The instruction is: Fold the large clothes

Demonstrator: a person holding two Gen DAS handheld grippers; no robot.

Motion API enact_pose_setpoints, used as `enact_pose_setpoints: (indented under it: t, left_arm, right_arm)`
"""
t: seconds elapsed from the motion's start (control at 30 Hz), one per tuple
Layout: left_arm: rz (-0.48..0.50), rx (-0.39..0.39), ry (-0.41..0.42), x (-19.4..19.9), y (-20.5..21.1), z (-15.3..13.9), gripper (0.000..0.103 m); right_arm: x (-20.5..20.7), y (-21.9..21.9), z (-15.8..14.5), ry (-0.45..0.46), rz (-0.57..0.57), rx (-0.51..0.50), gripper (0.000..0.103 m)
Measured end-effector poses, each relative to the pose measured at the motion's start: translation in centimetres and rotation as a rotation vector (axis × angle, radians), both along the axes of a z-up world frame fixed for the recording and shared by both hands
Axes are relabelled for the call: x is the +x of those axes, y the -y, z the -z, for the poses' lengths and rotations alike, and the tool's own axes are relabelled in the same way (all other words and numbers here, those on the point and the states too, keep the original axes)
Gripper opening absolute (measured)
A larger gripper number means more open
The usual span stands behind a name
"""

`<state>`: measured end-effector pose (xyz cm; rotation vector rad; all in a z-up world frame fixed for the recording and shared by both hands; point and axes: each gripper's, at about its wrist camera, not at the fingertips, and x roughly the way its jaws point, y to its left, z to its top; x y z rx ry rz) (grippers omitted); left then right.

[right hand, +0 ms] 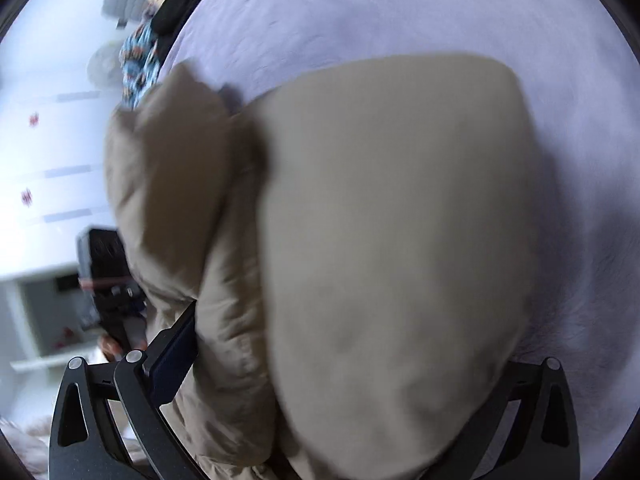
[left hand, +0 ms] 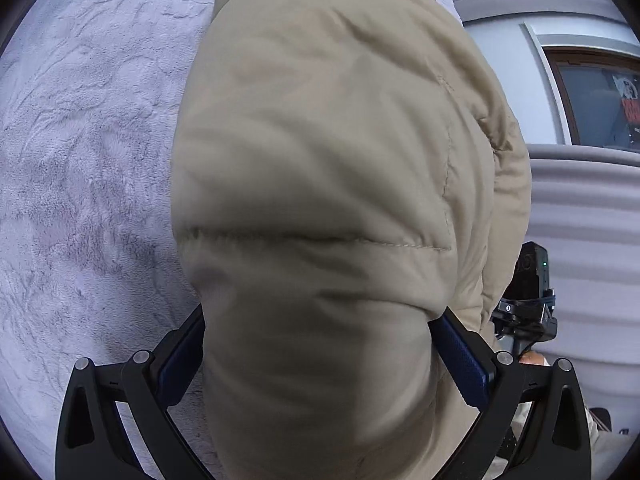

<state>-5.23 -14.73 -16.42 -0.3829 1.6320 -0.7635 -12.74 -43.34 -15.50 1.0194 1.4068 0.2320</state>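
Observation:
A large beige padded jacket [left hand: 328, 160] fills the left wrist view, hanging over a pale lilac plush bed cover [left hand: 80, 160]. My left gripper [left hand: 320, 344] is shut on a thick fold of the jacket, its blue pads [left hand: 460, 360] pressed against both sides. In the right wrist view the same jacket [right hand: 400, 220] bulges forward, blurred by motion. My right gripper [right hand: 332, 360] is shut on the jacket; only its left blue pad [right hand: 172, 360] shows, the right finger is hidden by fabric. The right gripper's body shows at the right of the left wrist view [left hand: 528, 300].
The bed cover [right hand: 360, 12] spreads behind the jacket. A pile of dark and patterned clothes [right hand: 148, 40] lies at its far edge. A grey ribbed headboard [left hand: 592, 240] and a framed window [left hand: 592, 100] are to the right. White shelves [right hand: 48, 160] are at left.

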Motion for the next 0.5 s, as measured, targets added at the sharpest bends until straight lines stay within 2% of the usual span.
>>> enact_pose_setpoints:
  t: [0.07, 0.13, 0.23, 0.3, 0.37, 0.5]
  left_arm:
    - [0.020, 0.026, 0.042, -0.5, 0.7, -0.9, 0.103]
    - [0.030, 0.062, 0.101, -1.0, 1.1, -2.0, 0.094]
    - [0.018, 0.084, 0.172, -1.7, 1.1, -4.0, 0.081]
    - [0.023, 0.093, 0.215, -2.2, 1.3, -5.4, 0.077]
    - [0.032, 0.093, 0.250, -2.5, 1.5, -6.6, 0.074]
    - [0.029, 0.067, 0.293, -3.1, 1.2, -8.8, 0.072]
  right_arm:
    - [-0.2, 0.4, 1.2, -0.026, 0.055, 0.062, 0.103]
    - [0.2, -0.4, 1.0, -0.008, 0.046, 0.071, 0.101]
    - [0.4, -1.5, -0.2, 0.044, 0.018, 0.036, 0.082]
    - [0.2, -0.8, -0.6, 0.063, 0.027, 0.037, 0.064]
    - [0.3, -1.1, -1.2, 0.078, 0.040, 0.049, 0.057]
    - [-0.3, -0.4, -1.8, 0.098, 0.047, 0.081, 0.056]
